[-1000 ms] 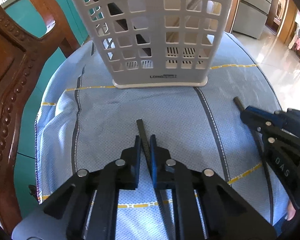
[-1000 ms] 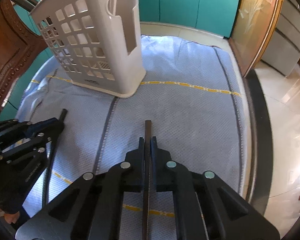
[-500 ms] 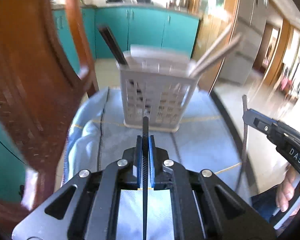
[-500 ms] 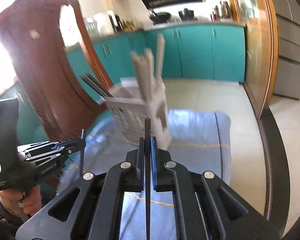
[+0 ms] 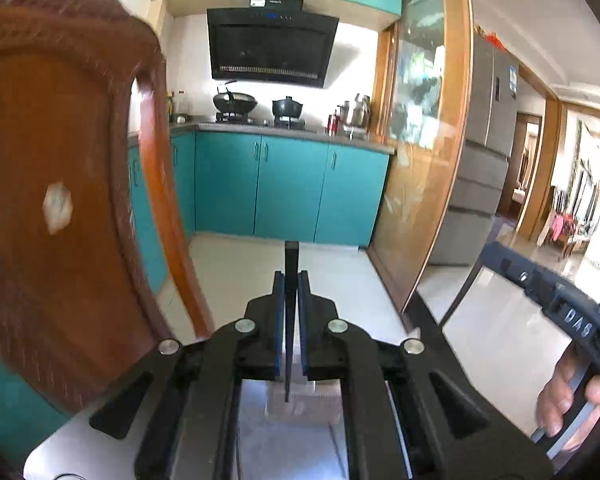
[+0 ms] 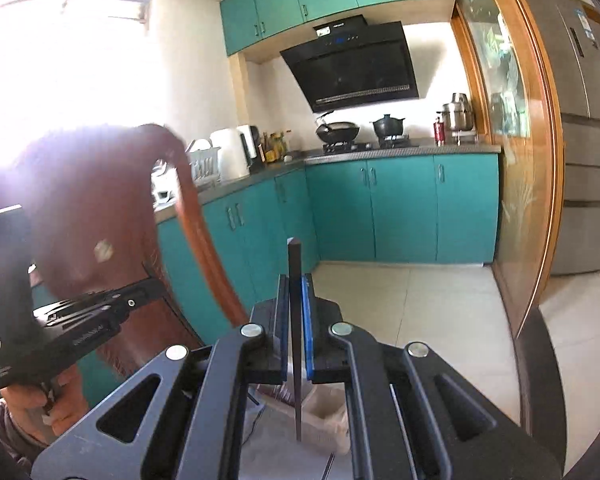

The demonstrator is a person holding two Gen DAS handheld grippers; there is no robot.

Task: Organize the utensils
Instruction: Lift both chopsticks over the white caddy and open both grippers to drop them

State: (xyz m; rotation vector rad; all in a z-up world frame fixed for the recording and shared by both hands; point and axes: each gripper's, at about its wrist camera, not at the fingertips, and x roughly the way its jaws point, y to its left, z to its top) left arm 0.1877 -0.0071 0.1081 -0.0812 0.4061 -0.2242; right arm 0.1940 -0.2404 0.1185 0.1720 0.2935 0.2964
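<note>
Left gripper (image 5: 291,276) clenched on a dark chopstick (image 5: 290,300); right gripper (image 6: 296,280) clamps another (image 6: 295,340) — both sticks upright. White utensil basket (image 6: 324,420) sits directly below, nearer the right hand — the coming move looks like a straight drop, tip first.

The wooden chair back (image 5: 60,200) at the left of the left wrist view is motion-blurred and cut off by the frame edge. The white basket (image 6: 324,420) at lower centre of the right wrist view is mostly hidden behind the right hand-held gripper (image 6: 296,300). The chopstick (image 6: 296,340) clamped there hides its lower end inside the basket. Window glare washes out the upper left.
</note>
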